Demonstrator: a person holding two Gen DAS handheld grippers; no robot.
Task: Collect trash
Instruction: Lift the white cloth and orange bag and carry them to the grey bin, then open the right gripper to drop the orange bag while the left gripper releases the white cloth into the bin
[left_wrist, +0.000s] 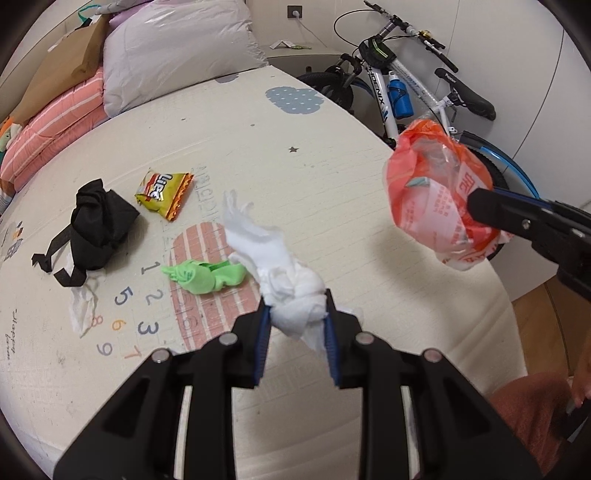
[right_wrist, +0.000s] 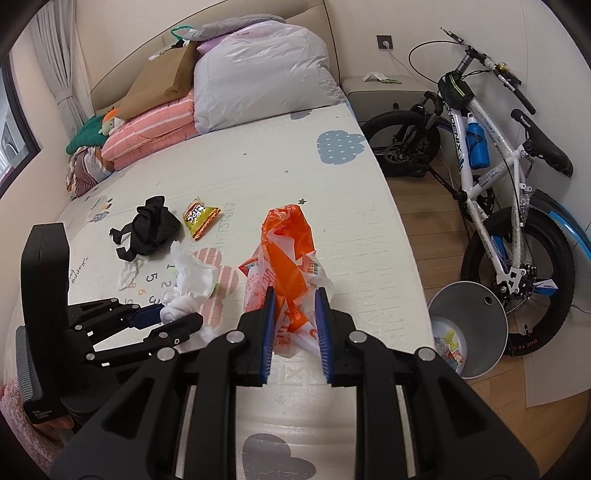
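My left gripper (left_wrist: 297, 308) is shut on a wad of white tissue (left_wrist: 280, 269), held above the play mat (left_wrist: 314, 184). My right gripper (right_wrist: 295, 306) is shut on an orange and white plastic bag (right_wrist: 288, 254), also off the mat; the left wrist view shows that bag (left_wrist: 439, 192) at the right with the right gripper's finger (left_wrist: 491, 206) over it. A yellow snack packet (left_wrist: 164, 192), a green crumpled piece (left_wrist: 203, 275), a black pouch with straps (left_wrist: 98, 225) and a small tissue (left_wrist: 83, 308) lie on the mat. A grey bin (right_wrist: 469, 328) with scraps inside stands on the floor to the right.
Folded pink bedding (right_wrist: 151, 129), a plastic-wrapped pillow (right_wrist: 258, 77) and a brown paper bag (right_wrist: 162, 81) are stacked at the mat's far end. A white and blue bicycle (right_wrist: 495, 173) leans by the wall on the right. Wood floor (right_wrist: 424, 229) runs between mat and bicycle.
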